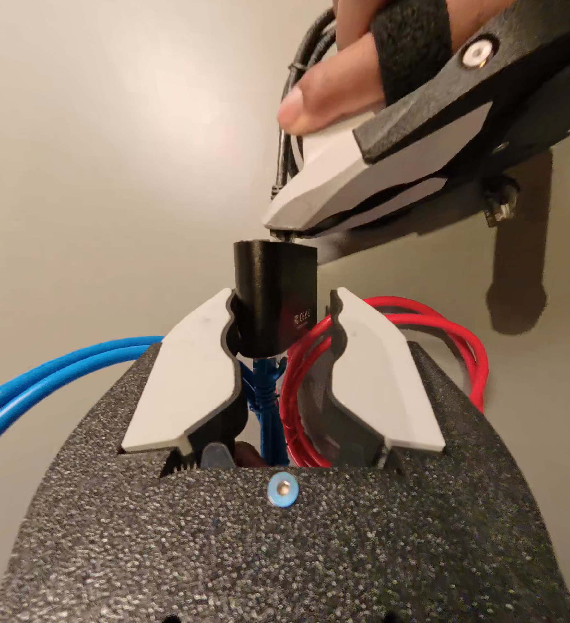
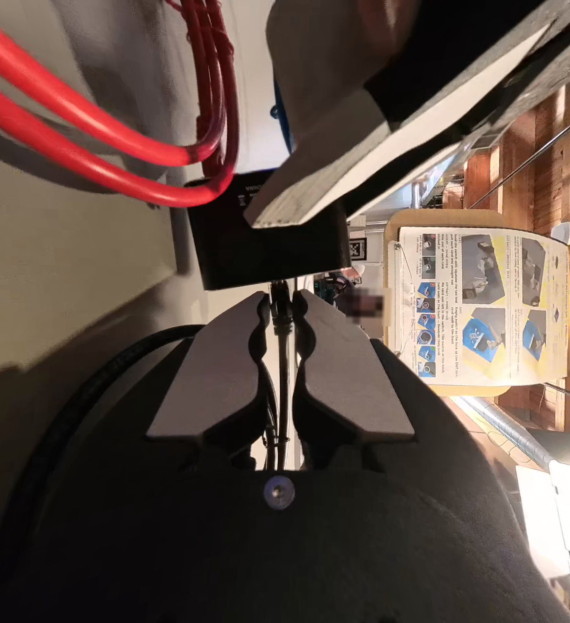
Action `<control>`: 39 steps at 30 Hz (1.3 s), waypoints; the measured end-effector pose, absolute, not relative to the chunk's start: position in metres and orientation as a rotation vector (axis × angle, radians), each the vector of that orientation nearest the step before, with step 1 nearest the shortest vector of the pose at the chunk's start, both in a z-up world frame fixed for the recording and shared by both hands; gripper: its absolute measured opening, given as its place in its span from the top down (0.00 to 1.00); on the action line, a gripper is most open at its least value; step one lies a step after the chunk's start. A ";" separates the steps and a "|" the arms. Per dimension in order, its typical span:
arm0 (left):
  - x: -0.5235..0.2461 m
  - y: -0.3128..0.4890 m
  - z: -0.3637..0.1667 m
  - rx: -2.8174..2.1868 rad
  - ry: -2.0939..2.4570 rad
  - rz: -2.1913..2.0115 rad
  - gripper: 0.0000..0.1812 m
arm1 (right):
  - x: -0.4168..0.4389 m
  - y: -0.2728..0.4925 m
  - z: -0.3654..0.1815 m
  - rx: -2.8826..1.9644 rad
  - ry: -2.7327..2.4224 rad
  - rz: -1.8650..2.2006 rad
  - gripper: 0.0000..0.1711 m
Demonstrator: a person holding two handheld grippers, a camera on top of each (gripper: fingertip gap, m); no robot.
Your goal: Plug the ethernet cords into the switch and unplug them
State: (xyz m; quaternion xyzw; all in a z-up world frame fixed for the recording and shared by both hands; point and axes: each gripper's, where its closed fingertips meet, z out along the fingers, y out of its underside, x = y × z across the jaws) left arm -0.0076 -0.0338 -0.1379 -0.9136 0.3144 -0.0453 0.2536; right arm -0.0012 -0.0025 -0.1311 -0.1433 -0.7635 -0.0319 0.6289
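My left gripper (image 1: 282, 298) is shut on the small black switch (image 1: 263, 276) and holds it upright. A blue ethernet cord (image 1: 58, 371) runs in from the left, and its plug (image 1: 266, 374) sits in the switch's near end. A coiled red cord (image 1: 445, 323) lies to the right. My right gripper (image 1: 283, 234) comes in from the upper right, shut on the plug of a black cord at the switch's far end. In the right wrist view my right gripper (image 2: 281, 296) pinches that black plug (image 2: 280, 308) right at the switch (image 2: 243, 256). A left finger (image 2: 327, 175) lies across the switch.
The pale table (image 1: 108, 168) lies behind the switch. The black cord's other plug (image 1: 499, 209) hangs under the right gripper. Red cord loops (image 2: 74, 111) cross the upper left. A board with an instruction sheet (image 2: 462, 303) and a white box (image 2: 563, 505) are beyond the table.
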 end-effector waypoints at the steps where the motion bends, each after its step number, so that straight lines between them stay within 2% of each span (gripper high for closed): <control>1: -0.009 -0.035 -0.142 -2.506 0.851 -0.129 0.72 | -0.002 -0.003 -0.132 -0.320 -1.753 -0.072 0.92; 8: -0.011 -0.036 -0.145 -2.520 0.818 -0.209 0.81 | -0.002 -0.006 -0.133 -0.265 -1.766 -0.072 0.93; 14: -0.009 -0.033 -0.140 -2.495 0.849 -0.176 0.84 | -0.001 -0.003 -0.131 -0.315 -1.779 -0.018 0.92; 19: -0.028 -0.022 -0.136 -2.414 0.936 0.126 0.84 | 0.006 0.003 -0.126 -0.492 -1.840 0.212 0.84; 26: -0.020 -0.020 -0.128 -2.301 1.064 0.184 0.84 | 0.011 0.005 -0.113 -0.635 -1.875 0.445 0.78; 31: -0.016 -0.019 -0.132 -2.255 1.158 0.237 0.84 | 0.014 -0.004 -0.116 -0.703 -1.930 0.589 0.79; 39: -0.010 -0.017 -0.132 -2.196 1.235 0.295 0.84 | 0.012 -0.003 -0.123 -0.715 -1.897 0.655 0.87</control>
